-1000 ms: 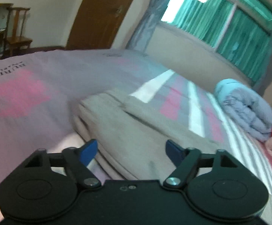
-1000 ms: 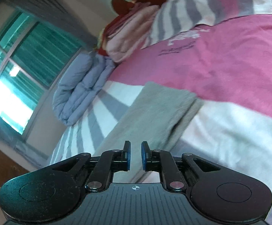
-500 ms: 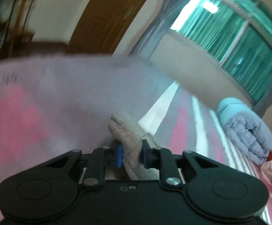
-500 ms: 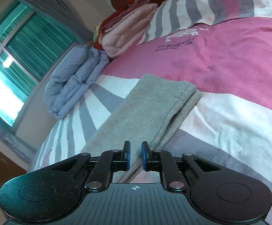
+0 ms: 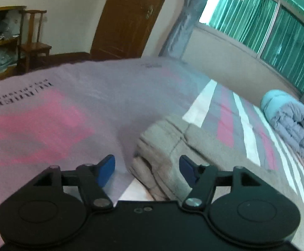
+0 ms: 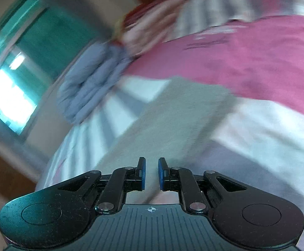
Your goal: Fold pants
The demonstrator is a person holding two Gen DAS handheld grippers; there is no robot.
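The grey pants (image 5: 162, 146) lie folded lengthwise on the bed, their bunched, layered end just ahead of my left gripper (image 5: 146, 167). Its jaws are opening and stand wide. The fabric end sits between the blue pads (image 5: 107, 167) without either pad pressing on it. In the blurred right wrist view the pants (image 6: 172, 115) run from mid-bed down to my right gripper (image 6: 151, 172). That gripper's jaws stand close together, with grey fabric in the narrow gap between them.
The bedsheet (image 5: 47, 115) is pink, grey and white striped. A rolled blue-grey duvet (image 5: 294, 125) lies by the window (image 5: 267, 21). Folded pink clothes (image 6: 147, 27) and a striped pillow (image 6: 225, 6) are at the head. Beyond the bed stand a wooden chair (image 5: 33, 44) and a door (image 5: 131, 16).
My left gripper closed on the pants' end half a second ago and has since opened again, leaving that end bunched up. The right wrist view has turned slightly and blurred; its jaws stay close together.
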